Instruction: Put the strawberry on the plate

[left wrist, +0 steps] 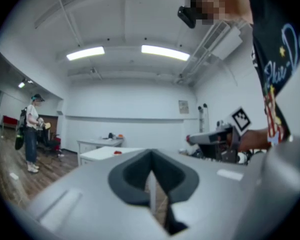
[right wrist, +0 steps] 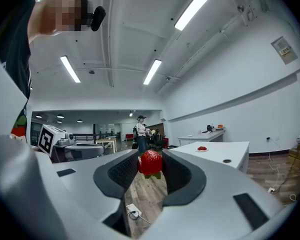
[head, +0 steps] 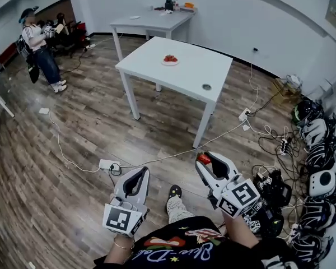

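A red strawberry (right wrist: 151, 163) with green leaves sits clamped between the tips of my right gripper (right wrist: 151, 176), which is shut on it; in the head view it shows as a red spot (head: 203, 158) at that gripper's (head: 206, 162) front, low over the wooden floor. My left gripper (head: 138, 177) hangs beside it, its jaws together with nothing in them (left wrist: 151, 179). Far ahead, a small white plate (head: 169, 63) with something red on it rests on the white table (head: 185, 74). The plate (right wrist: 202, 149) also shows in the right gripper view.
A small dark round thing (head: 206, 87) lies near the table's right corner. A second table (head: 151, 20) stands behind. A person (head: 38, 46) stands at far left. Cables and a power strip (head: 108, 164) cross the floor; several headsets (head: 320, 156) are piled at right.
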